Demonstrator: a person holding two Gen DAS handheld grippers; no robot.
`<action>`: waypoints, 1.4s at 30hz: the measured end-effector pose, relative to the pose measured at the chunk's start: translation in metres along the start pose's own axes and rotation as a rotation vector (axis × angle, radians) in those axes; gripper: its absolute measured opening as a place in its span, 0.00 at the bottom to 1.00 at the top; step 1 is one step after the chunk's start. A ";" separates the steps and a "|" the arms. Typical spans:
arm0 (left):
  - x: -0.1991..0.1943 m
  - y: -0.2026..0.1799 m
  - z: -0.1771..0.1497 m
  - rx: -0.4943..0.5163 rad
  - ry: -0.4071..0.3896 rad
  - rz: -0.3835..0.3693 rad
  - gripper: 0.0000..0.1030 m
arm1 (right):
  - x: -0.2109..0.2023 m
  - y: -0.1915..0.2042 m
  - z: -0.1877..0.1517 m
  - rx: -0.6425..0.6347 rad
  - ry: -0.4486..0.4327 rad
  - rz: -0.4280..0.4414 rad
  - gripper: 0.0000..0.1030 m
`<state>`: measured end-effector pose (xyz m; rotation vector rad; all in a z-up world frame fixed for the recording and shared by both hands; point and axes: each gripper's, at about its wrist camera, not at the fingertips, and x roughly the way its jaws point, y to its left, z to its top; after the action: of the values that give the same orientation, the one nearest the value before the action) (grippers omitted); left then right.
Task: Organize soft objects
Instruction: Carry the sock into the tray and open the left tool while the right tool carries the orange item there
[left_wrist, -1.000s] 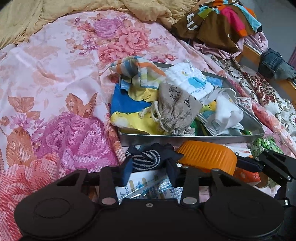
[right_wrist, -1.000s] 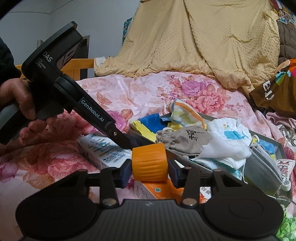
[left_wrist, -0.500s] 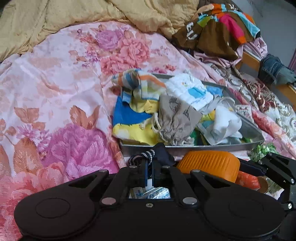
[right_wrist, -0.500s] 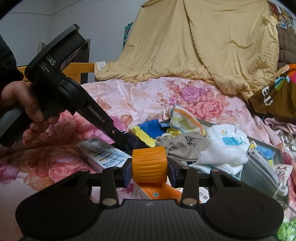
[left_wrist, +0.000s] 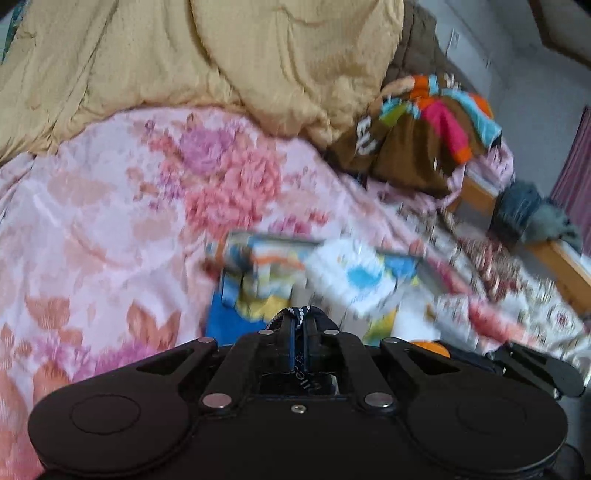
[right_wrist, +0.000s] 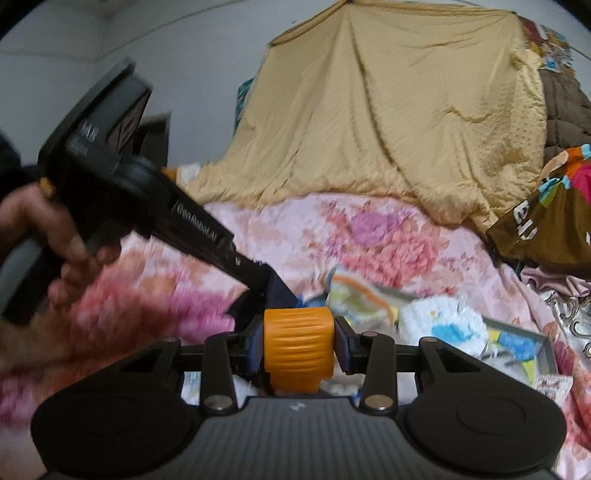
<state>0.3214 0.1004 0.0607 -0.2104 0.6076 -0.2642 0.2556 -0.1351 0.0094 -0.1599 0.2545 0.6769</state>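
The step in hand looks like a carry: both grippers have their catch and the tray (right_wrist: 543, 338) of soft things lies ahead of and below them on the flowered bedspread (left_wrist: 92, 221). The left gripper (left_wrist: 301, 332) is clamped nearly flat on a dark sock (left_wrist: 299, 314) with a dotted white edge, thin knit bunched up between the pads. The right gripper (right_wrist: 299, 341) is part-way open, its pads pressed on the ribbed sides of a round orange lid (right_wrist: 297, 341), hard plastic by the look. In the tray sit a striped cloth (left_wrist: 273, 262) and a nubbly white towel (right_wrist: 443, 325) with blue patches, though the blur hides finer detail. Next, the sock wants bringing over the tray and letting go; being limp, it may snag on a pad.
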 end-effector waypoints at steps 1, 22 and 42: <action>0.001 0.000 0.006 -0.005 -0.020 -0.004 0.03 | 0.001 -0.004 0.005 0.011 -0.015 -0.008 0.41; 0.089 -0.025 -0.007 -0.045 0.049 -0.098 0.03 | 0.021 -0.082 -0.013 0.192 0.102 -0.254 0.32; 0.095 -0.026 -0.030 -0.047 0.137 -0.073 0.16 | 0.021 -0.086 -0.022 0.209 0.199 -0.232 0.49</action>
<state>0.3744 0.0429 -0.0070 -0.2615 0.7437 -0.3370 0.3222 -0.1933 -0.0117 -0.0551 0.4874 0.4008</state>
